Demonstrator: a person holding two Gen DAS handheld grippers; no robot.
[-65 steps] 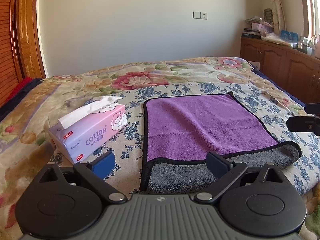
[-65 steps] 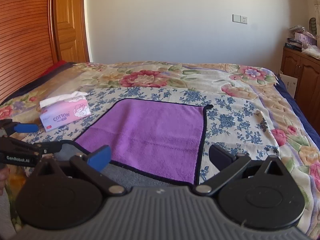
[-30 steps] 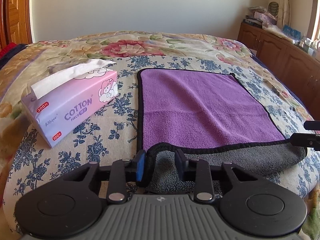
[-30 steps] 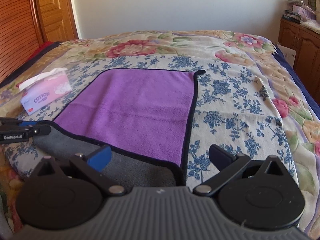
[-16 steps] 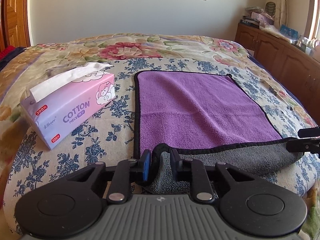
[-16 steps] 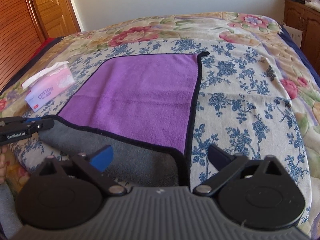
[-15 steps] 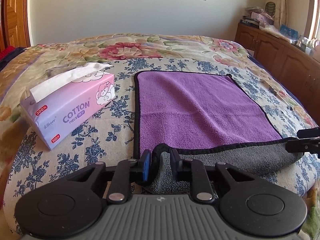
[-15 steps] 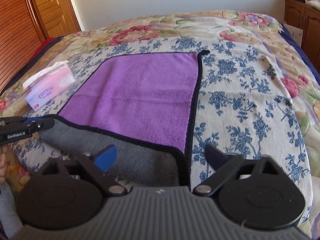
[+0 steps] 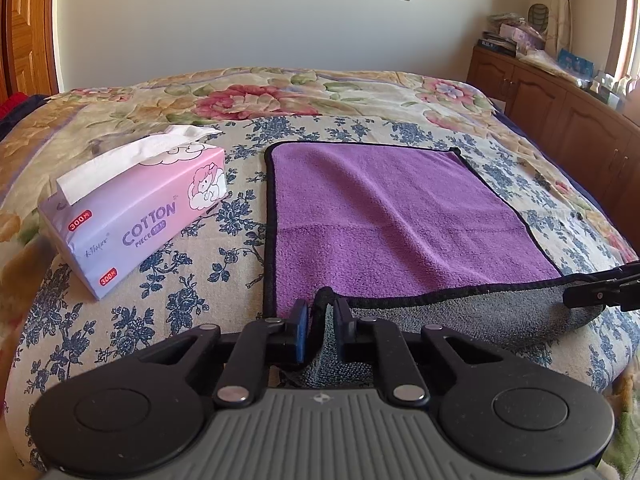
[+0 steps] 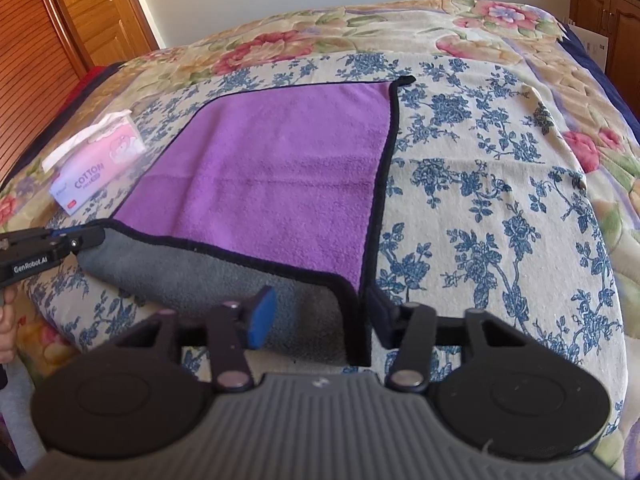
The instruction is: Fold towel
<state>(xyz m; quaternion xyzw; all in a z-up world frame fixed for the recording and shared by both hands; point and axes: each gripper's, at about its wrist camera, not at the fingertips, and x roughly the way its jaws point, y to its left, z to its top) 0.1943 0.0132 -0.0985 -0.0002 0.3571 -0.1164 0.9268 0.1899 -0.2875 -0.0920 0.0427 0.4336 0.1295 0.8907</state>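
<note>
A purple towel (image 9: 392, 216) with black trim and a grey underside lies flat on the bed; its near edge is turned up, grey side showing (image 10: 192, 276). My left gripper (image 9: 322, 320) is shut on the towel's near left corner. In the right wrist view the left gripper (image 10: 86, 240) shows at the left, pinching that corner. My right gripper (image 10: 318, 312) is partly closed, its fingers on either side of the towel's near right corner (image 10: 352, 292), with a gap still between them. It also shows at the right edge of the left wrist view (image 9: 576, 296).
A pink tissue pack (image 9: 136, 216) lies left of the towel. The floral bedspread (image 10: 500, 200) extends to the right and beyond. Wooden cabinets (image 9: 560, 108) stand at the right, a wooden door (image 10: 96, 12) at the left.
My left gripper closed on the near left corner and lifted it slightly. My right gripper moved down to the near right corner and its fingers narrowed around it.
</note>
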